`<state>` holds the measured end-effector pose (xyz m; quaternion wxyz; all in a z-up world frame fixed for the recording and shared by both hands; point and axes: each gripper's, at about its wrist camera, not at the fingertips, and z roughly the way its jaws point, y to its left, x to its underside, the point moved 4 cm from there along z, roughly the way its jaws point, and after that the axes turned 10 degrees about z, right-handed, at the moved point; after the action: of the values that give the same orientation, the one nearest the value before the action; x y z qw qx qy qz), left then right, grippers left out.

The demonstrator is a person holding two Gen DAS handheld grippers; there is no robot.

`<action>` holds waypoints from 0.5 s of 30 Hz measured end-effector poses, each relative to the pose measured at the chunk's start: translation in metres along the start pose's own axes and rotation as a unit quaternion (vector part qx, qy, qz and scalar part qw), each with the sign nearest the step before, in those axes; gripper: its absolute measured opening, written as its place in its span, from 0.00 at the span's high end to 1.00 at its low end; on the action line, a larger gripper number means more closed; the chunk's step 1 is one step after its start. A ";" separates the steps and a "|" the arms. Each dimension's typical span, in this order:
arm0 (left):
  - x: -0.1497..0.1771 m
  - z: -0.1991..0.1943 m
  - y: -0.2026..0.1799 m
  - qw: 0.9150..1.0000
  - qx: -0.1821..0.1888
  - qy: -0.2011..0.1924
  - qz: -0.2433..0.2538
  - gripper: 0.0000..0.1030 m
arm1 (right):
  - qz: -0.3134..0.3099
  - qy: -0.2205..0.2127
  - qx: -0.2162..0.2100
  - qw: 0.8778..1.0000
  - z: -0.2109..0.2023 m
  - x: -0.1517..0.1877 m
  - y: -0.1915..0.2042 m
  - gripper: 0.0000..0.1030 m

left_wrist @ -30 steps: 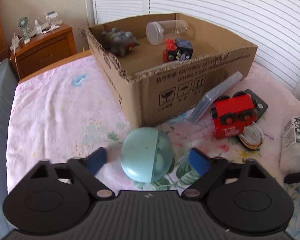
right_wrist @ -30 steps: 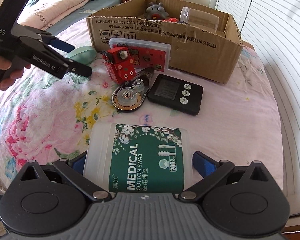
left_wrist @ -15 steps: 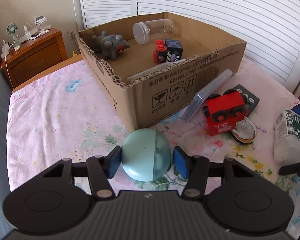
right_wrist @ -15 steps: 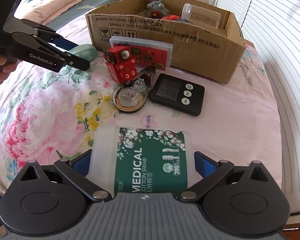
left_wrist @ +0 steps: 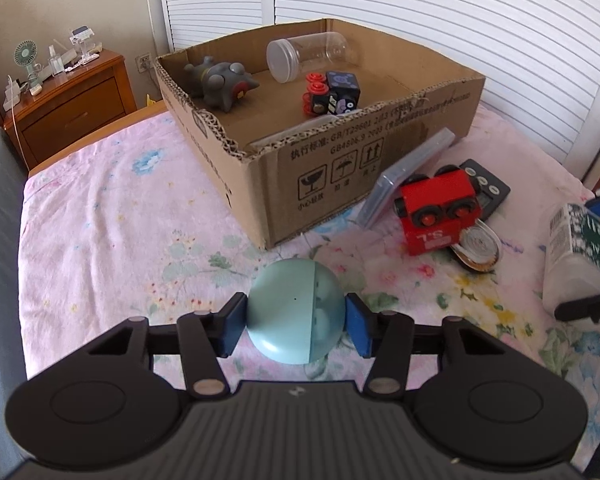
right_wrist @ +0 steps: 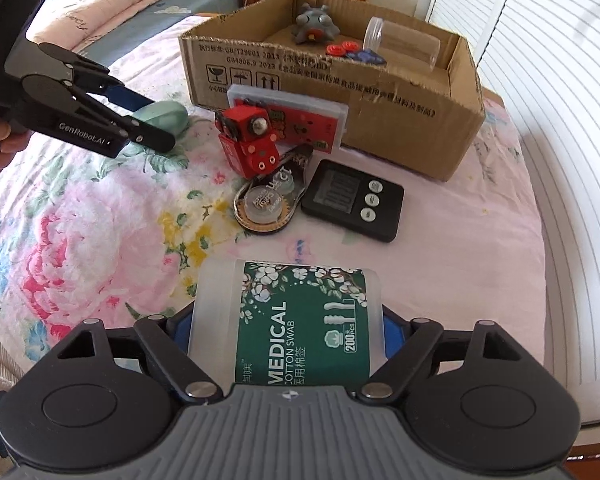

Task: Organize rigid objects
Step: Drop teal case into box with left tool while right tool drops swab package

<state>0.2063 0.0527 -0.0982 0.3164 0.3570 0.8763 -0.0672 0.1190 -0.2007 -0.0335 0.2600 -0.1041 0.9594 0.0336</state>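
My left gripper [left_wrist: 296,326] is shut on a pale teal egg-shaped case [left_wrist: 296,316], which is at the flowered bedspread, in front of the cardboard box [left_wrist: 340,160]. The case also shows in the right wrist view [right_wrist: 162,118] beside the left gripper [right_wrist: 140,120]. My right gripper [right_wrist: 286,328] is shut on a cotton swab box [right_wrist: 300,320] with a green label, also seen in the left wrist view [left_wrist: 580,256]. The cardboard box [right_wrist: 380,120] holds a grey toy [left_wrist: 220,84], a clear jar [left_wrist: 306,58] and a dark cube toy [left_wrist: 334,94].
On the bedspread by the box lie a red toy train [right_wrist: 248,146], a tape dispenser [right_wrist: 270,200], a black timer [right_wrist: 354,200] and a clear flat case [right_wrist: 296,120] leaning on the box. A wooden nightstand [left_wrist: 68,108] stands behind the bed. Louvred doors line the far side.
The left gripper's fingers closed from wide open onto the teal case. The right gripper's fingers closed in onto the cotton swab box.
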 end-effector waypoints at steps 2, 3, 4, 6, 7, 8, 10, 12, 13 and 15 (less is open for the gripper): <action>0.001 -0.005 -0.001 1.000 0.001 0.000 0.000 0.50 | -0.002 -0.004 -0.002 1.000 -0.003 -0.001 0.000 0.16; 0.002 -0.008 -0.001 1.000 0.001 0.001 0.000 0.50 | -0.002 -0.005 -0.004 1.000 -0.004 -0.001 -0.001 0.16; 0.002 -0.010 -0.002 1.000 0.001 0.001 0.001 0.50 | -0.001 -0.006 -0.006 1.000 -0.006 -0.002 -0.001 0.16; 0.002 -0.015 -0.003 1.000 0.000 0.002 0.002 0.50 | -0.002 -0.009 -0.009 1.000 -0.009 -0.003 -0.003 0.16; 0.002 -0.018 -0.004 1.000 0.000 0.002 0.002 0.50 | -0.003 -0.010 -0.011 1.000 -0.010 -0.004 -0.003 0.16; 0.001 -0.021 -0.004 1.000 0.002 0.001 0.002 0.50 | -0.004 -0.012 -0.012 1.000 -0.012 -0.005 -0.003 0.16; -0.002 -0.028 -0.007 1.000 0.007 0.000 0.004 0.50 | -0.008 -0.015 -0.018 1.000 -0.016 -0.007 -0.003 0.16; -0.006 -0.036 -0.010 1.000 0.010 -0.002 0.008 0.50 | -0.013 -0.021 -0.024 0.999 -0.021 -0.011 -0.004 0.16; -0.009 -0.040 -0.012 1.000 0.011 -0.003 0.011 0.50 | -0.018 -0.025 -0.027 0.999 -0.024 -0.014 -0.004 0.16; -0.018 -0.048 -0.015 1.000 0.011 -0.009 0.018 0.50 | -0.024 -0.036 -0.029 0.999 -0.031 -0.020 -0.005 0.16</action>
<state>0.1822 0.0480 -0.0512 0.3216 0.3752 0.8661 -0.0749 0.1217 -0.2055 0.0036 0.2919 -0.1332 0.9453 0.0594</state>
